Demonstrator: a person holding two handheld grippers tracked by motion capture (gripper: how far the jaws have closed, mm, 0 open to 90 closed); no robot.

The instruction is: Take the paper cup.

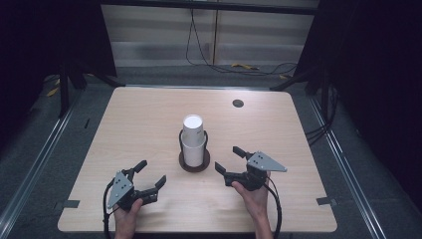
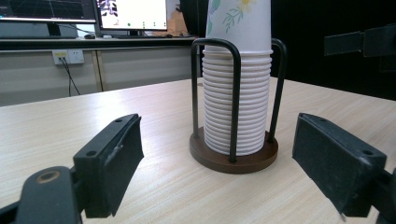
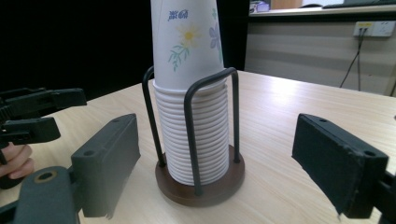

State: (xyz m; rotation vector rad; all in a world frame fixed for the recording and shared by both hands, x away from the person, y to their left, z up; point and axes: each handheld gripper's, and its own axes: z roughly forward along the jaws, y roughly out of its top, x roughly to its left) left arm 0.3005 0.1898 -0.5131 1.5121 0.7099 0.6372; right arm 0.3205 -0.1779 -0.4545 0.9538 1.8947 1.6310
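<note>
While both grippers gape, left gripper [image 1: 149,178], right gripper [image 1: 229,160], flank cup stack [image 1: 193,139]

**Around the table**

The table [image 1: 149,114] lies under both tongs. Far ahead of the right tongs [image 1: 226,158] sits a dark grommet [image 1: 238,103] (near the far edge). Beyond the left tongs [image 1: 154,171]: monitors [image 2: 130,14], a socket [image 2: 67,56], a cable [image 1: 191,40].

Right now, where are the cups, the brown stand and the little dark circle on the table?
cups [image 3: 189,42]: right gripper view, flowered side of top cup.
brown stand [image 2: 243,161]: left gripper view, round base.
dark circle [image 1: 238,103]: high view, its middle.
</note>
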